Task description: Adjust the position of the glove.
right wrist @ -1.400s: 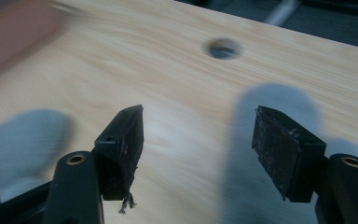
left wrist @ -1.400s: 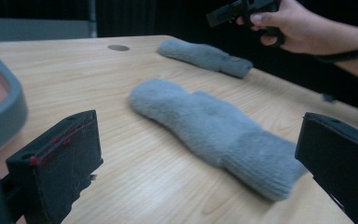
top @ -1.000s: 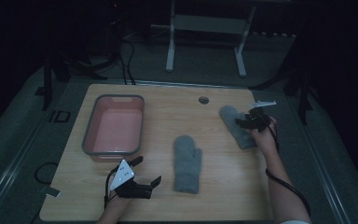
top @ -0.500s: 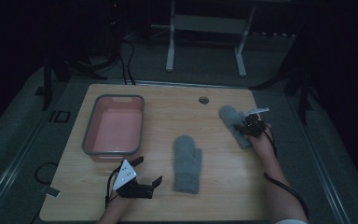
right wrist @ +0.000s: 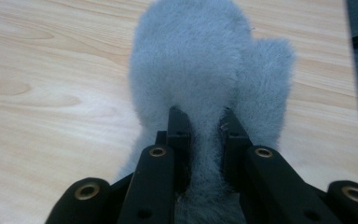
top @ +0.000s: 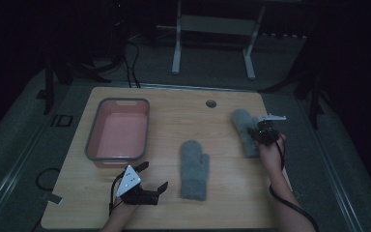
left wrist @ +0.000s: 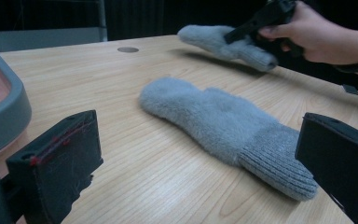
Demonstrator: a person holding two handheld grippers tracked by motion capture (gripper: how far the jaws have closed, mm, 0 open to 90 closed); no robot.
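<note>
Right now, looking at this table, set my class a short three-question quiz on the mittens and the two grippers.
1. True or false: the right gripper has its fingers pinched on a grey mitten.
2. How many grey mittens lie on the table?
3. Where does the other mitten lie? A) inside the pink tray B) on the table, between the tray and the held mitten C) in the left gripper

Key
1. True; its fingers have just been closing, with the fabric bunched between them.
2. Two.
3. B; the left gripper is open beside it.
</note>
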